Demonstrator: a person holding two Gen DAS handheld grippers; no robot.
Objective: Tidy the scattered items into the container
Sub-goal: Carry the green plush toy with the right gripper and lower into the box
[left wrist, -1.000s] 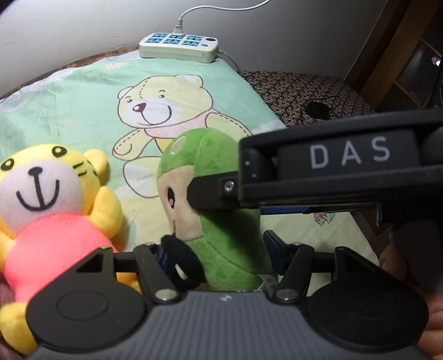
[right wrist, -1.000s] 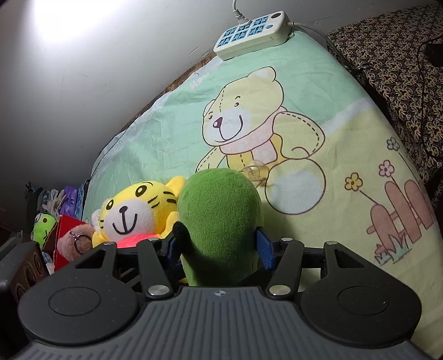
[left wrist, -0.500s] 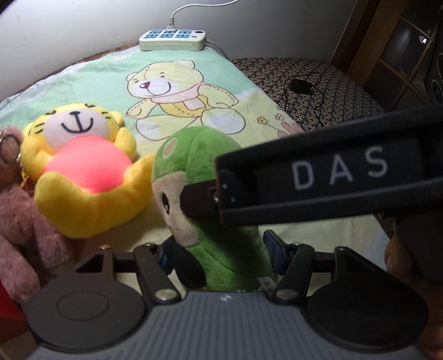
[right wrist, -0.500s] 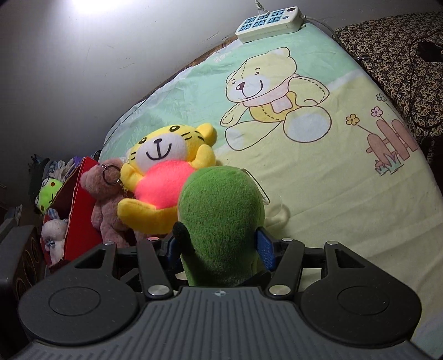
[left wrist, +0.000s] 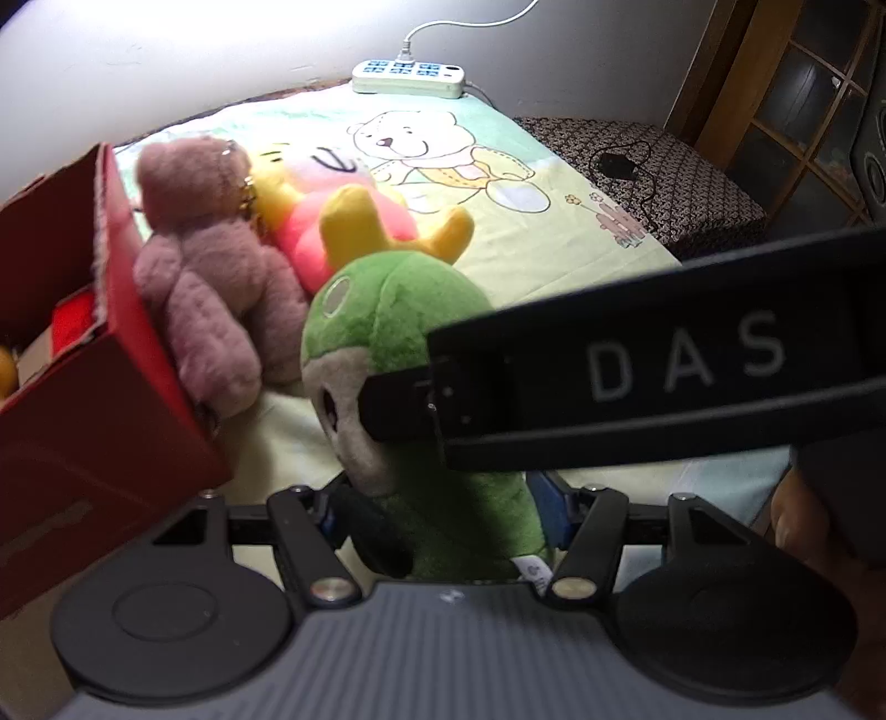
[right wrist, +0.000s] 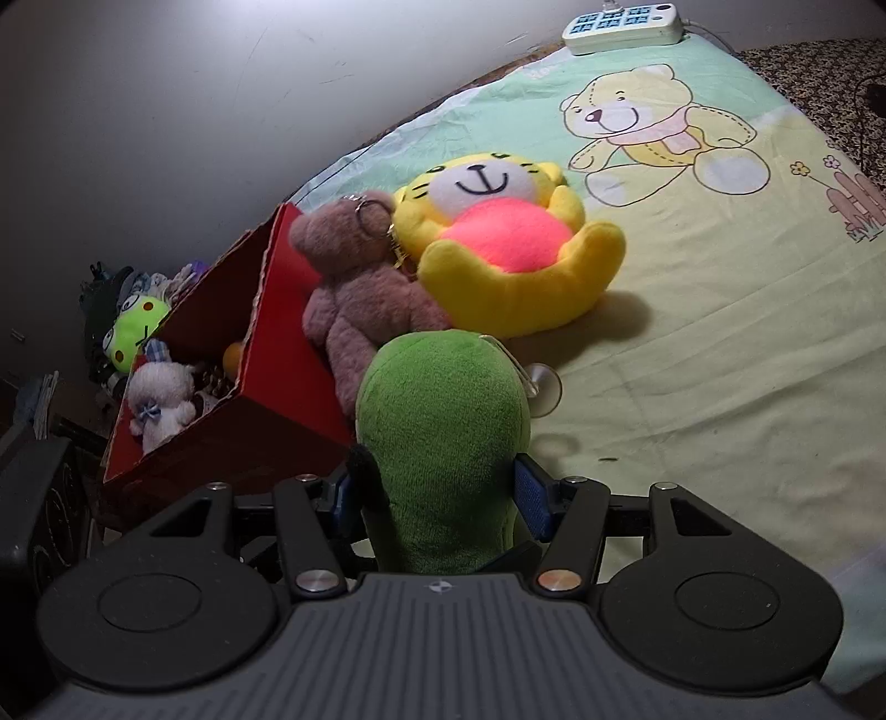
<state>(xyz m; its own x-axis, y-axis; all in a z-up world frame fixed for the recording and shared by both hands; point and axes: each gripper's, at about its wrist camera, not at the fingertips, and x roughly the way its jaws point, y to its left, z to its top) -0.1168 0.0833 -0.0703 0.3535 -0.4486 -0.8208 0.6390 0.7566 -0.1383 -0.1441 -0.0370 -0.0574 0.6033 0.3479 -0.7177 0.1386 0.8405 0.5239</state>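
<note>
Gripping the green toy (left wrist: 410, 354) from both sides, the two tongs share one load: the left gripper (left wrist: 443, 509) has its blue pads pressed into the toy's lower body, and the right gripper (right wrist: 437, 493) is clenched on it too, seen from behind the toy (right wrist: 443, 421). In the left view the right tool's black bar crosses in front of the toy's face. The toy hangs above the sheet (right wrist: 720, 343), just beside the red box (right wrist: 271, 387), which sits at the left with small plush things inside. A brown bear (right wrist: 354, 277) leans against the box's wall, touching a yellow tiger (right wrist: 509, 232) lying on its back next to it. A white power strip (right wrist: 623, 19) rests at the far edge by the wall.
</note>
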